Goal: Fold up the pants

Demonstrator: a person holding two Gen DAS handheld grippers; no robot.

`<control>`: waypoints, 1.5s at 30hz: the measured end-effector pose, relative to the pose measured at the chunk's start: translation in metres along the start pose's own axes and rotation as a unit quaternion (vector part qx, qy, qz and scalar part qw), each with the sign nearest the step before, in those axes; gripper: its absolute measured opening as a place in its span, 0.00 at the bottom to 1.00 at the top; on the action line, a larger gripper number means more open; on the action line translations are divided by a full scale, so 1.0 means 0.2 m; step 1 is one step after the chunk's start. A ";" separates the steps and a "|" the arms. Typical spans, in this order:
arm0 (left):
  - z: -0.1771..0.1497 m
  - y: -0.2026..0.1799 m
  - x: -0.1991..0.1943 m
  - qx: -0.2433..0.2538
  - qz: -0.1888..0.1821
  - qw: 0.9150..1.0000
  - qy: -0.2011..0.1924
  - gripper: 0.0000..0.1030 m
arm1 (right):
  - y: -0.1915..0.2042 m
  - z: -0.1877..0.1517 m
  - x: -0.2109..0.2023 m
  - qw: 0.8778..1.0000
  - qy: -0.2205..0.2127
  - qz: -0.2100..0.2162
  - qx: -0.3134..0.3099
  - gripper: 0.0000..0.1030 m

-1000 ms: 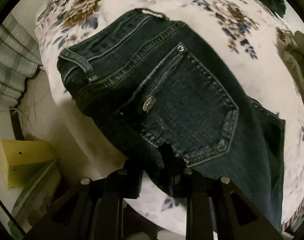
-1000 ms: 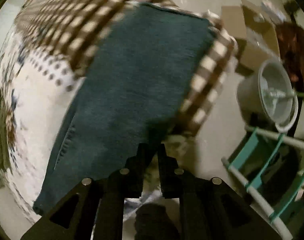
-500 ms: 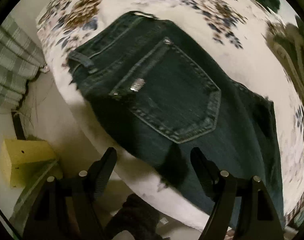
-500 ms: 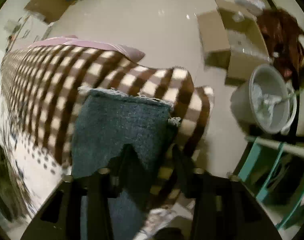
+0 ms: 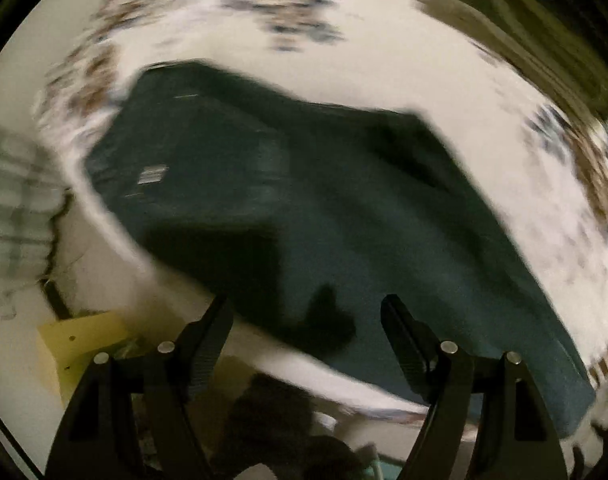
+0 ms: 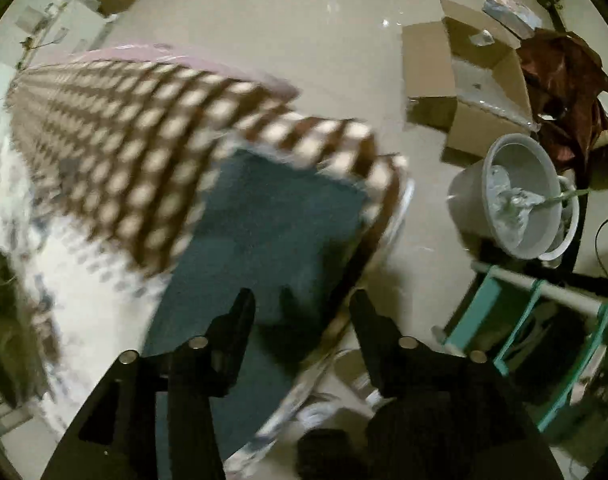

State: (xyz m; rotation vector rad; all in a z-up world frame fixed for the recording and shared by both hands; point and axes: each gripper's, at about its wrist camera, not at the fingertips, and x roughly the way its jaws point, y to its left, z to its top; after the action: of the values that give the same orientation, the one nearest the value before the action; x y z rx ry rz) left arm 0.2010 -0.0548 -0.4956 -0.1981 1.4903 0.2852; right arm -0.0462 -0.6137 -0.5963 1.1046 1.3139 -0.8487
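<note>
Dark blue jeans (image 5: 304, 208) lie flat on a white floral bedsheet (image 5: 384, 60), waistband and back pocket at the left of the blurred left wrist view. My left gripper (image 5: 306, 314) is open and empty, above the jeans' near edge. In the right wrist view the leg end of the jeans (image 6: 271, 240) lies across a brown-and-cream checked blanket (image 6: 123, 140) at the bed's corner. My right gripper (image 6: 301, 306) is open and empty just above that leg end.
Beside the bed's end stand cardboard boxes (image 6: 464, 80), a grey bucket (image 6: 516, 208) and a teal rack (image 6: 544, 320) on the pale floor. A yellow box (image 5: 75, 344) sits on the floor by the bed's left side. A green-striped cloth (image 5: 524, 20) lies at the far right.
Both grippers have opened and let go of the jeans. Both have pulled back from the fabric, which now lies on the bed. The left view has swung right.
</note>
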 end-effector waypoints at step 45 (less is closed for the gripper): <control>0.07 0.83 0.11 -0.099 0.051 0.994 -0.015 0.73 | 1.45 -1.23 0.29 0.876 0.195 0.088 -0.432 0.58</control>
State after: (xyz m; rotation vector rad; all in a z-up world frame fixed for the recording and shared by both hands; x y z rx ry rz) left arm 0.1652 0.1085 -0.5088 -0.2760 1.4435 0.5173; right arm 0.1592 -0.2892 -0.5960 0.6521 1.6463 0.1548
